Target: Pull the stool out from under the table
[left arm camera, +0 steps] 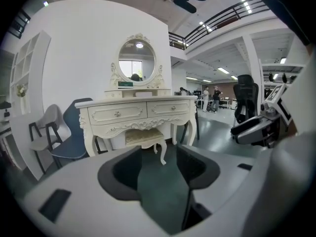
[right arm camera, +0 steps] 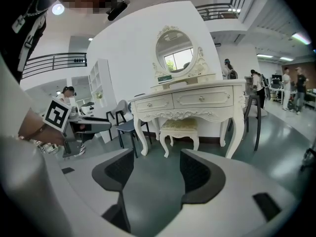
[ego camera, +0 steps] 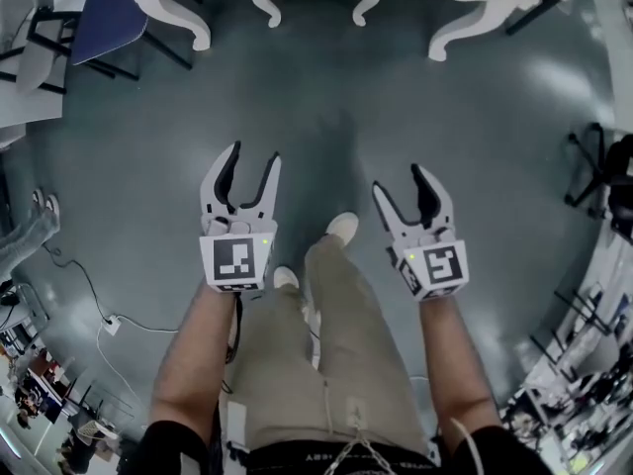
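- Left tongs stand wide open, empty.
- Right tongs equally open, touching nothing.
- Stool far ahead, tucked under the vanity tabletop; blue chair left.

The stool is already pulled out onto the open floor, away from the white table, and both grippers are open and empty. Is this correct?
Not quite. The right gripper view shows the stool under the white table, between its legs, not pulled out. The rest holds: the left gripper and the right gripper are open and empty.
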